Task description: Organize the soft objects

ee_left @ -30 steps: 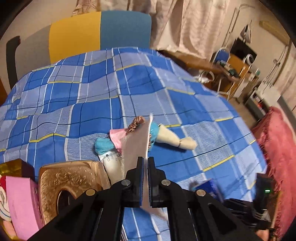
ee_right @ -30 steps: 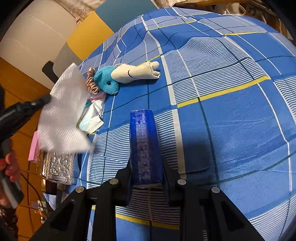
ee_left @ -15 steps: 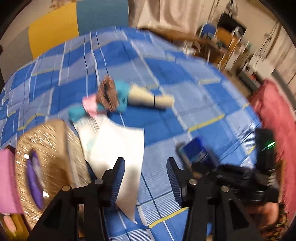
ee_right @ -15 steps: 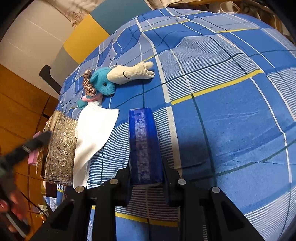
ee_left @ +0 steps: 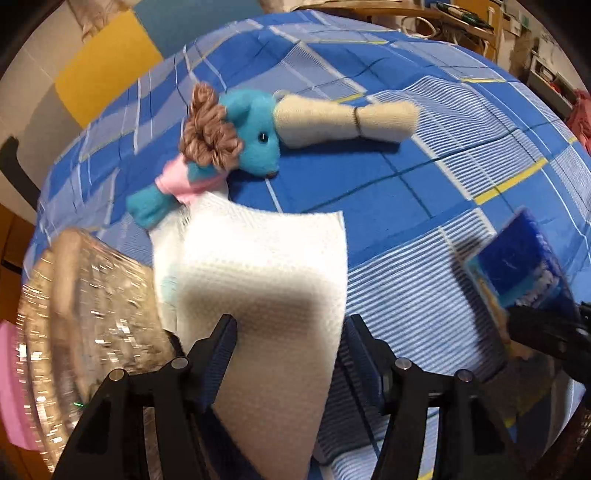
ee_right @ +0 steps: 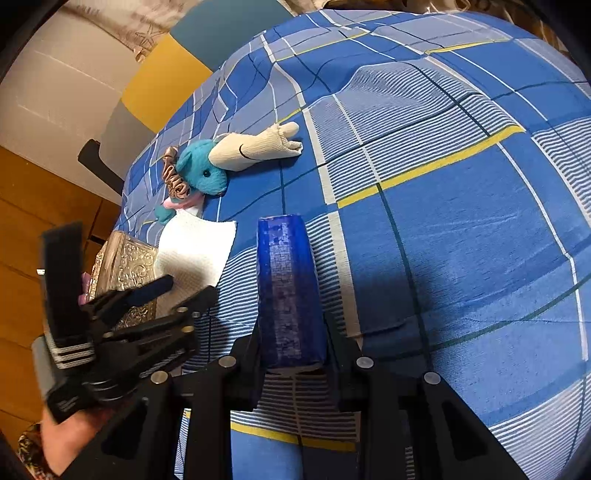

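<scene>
A white tissue sheet (ee_left: 266, 280) lies flat on the blue checked bedspread (ee_left: 406, 192), beside a silver embossed tissue box (ee_left: 85, 325). My left gripper (ee_left: 288, 325) is open just above the sheet's near edge, holding nothing. Behind the sheet lie a blue plush toy (ee_left: 255, 136), a brown scrunchie (ee_left: 208, 129) and a rolled cream sock (ee_left: 343, 118). My right gripper (ee_right: 291, 332) is shut on a blue tissue pack (ee_right: 288, 288). The sheet (ee_right: 195, 251), toy (ee_right: 201, 171) and sock (ee_right: 258, 147) also show in the right wrist view.
A pink item (ee_left: 11, 387) sits left of the silver box. A yellow and teal headboard (ee_right: 166, 81) stands behind the bed. Wooden panelling (ee_right: 33, 221) is to the left. A cluttered desk (ee_left: 461, 22) is at the far right.
The left gripper opened and let the white sheet fall onto the bedspread, then dropped lower over it. The right gripper has kept still with the blue pack.
</scene>
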